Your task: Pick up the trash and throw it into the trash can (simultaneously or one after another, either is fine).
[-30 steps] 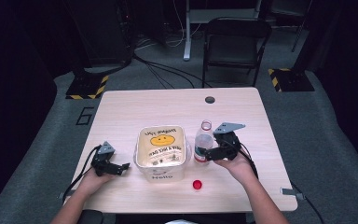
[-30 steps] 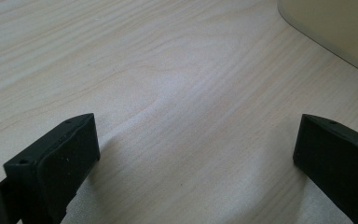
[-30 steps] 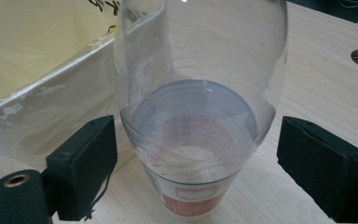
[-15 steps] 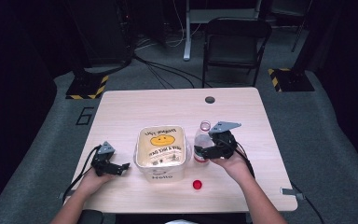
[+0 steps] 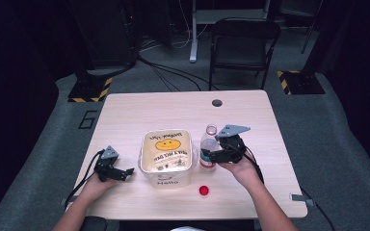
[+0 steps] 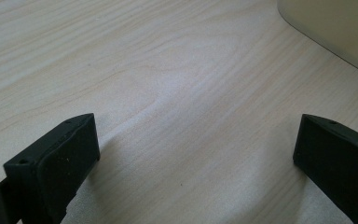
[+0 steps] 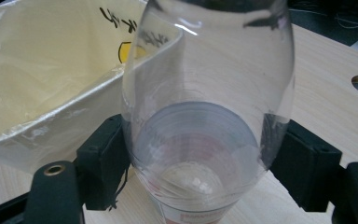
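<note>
- Right gripper (image 5: 211, 155): its jaws have just been closing around the bottle (image 5: 207, 150) and now sit against its clear wall on both sides, as the right gripper view shows (image 7: 200, 154). Judged a light pinch on the lower body, not yet firm.
- Bottle: upright on the table (image 5: 183, 103), uncapped, just beside the bin (image 5: 167, 153) at the bin's 3 o'clock. It looks empty or nearly so.
- Cap (image 5: 203, 190): red, loose on the table at the bottle's 6 o'clock, apart from it.
- Left gripper (image 5: 125, 172): jaws spread with nothing between them (image 6: 191, 154), resting low over bare wood at the bin's 9 o'clock.
- Risk 1: the thin wall may buckle under further squeezing, so the bottle could twist or pop out of the jaws.
- Risk 2: the grip sits low on a tall, light body; a quick lift could let the bottle tip toward the bin's rim and catch the plastic liner (image 7: 42, 70).
- Risk 3: the bin is unheld; a knock from the bottle or right hand could push it toward 9 o'clock.
- Risk 4: the right forearm (image 5: 265, 202) passes close to the cap; a sweep back toward 6 o'clock could send it rolling off the edge.
</note>
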`<state>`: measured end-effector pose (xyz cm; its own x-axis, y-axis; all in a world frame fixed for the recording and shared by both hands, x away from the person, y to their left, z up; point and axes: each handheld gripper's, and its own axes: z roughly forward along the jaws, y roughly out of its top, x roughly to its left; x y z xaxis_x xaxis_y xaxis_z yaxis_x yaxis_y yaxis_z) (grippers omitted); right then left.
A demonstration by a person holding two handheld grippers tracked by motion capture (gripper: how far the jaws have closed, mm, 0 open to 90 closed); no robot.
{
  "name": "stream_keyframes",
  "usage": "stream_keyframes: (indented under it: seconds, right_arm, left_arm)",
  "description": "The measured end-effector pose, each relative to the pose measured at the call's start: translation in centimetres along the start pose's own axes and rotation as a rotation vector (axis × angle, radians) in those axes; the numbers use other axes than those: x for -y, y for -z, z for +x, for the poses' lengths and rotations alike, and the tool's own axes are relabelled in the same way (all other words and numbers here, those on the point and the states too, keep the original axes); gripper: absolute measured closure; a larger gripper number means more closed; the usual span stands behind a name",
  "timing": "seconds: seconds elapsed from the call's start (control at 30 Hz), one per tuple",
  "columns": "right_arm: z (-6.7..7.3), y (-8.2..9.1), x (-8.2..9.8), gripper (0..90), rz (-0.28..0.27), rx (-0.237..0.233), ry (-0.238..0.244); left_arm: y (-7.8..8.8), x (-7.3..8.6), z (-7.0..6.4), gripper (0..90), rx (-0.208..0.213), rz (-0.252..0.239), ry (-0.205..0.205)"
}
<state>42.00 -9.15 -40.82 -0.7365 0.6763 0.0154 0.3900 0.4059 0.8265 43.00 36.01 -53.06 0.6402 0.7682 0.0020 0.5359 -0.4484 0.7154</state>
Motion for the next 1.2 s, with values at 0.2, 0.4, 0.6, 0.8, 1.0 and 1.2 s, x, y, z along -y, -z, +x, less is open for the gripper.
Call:
stream_keyframes:
  seconds: [0.2, 0.4, 0.6, 0.8, 1.0, 1.2]
  right_arm:
    - [0.1, 0.6, -0.4, 24.7, -0.011, 0.002, 0.014]
    - [0.2, 1.0, -0.7, 24.6, -0.01, 0.008, 0.021]
    - [0.2, 1.5, -1.0, 24.7, -0.018, 0.008, 0.026]
    - [0.2, 1.9, -1.3, 24.6, -0.018, 0.007, 0.035]
    - [0.2, 2.4, -1.5, 24.7, -0.019, 0.007, 0.037]
    - [0.4, 2.9, -2.0, 24.7, -0.018, 0.009, 0.045]
  left_arm:
    - [0.0, 0.0, 0.0, 0.0, 0.0, 0.0, 0.0]
    - [0.0, 0.0, 0.0, 0.0, -0.001, -0.001, 0.0]
    - [0.0, 0.0, 0.0, 0.0, 0.0, 0.0, 0.0]
    - [0.0, 0.0, 0.0, 0.0, 0.0, 0.001, 0.0]
    - [0.0, 0.0, 0.0, 0.0, -0.001, -0.001, 0.0]
    - [0.0, 0.0, 0.0, 0.0, 0.0, 0.001, -0.001]
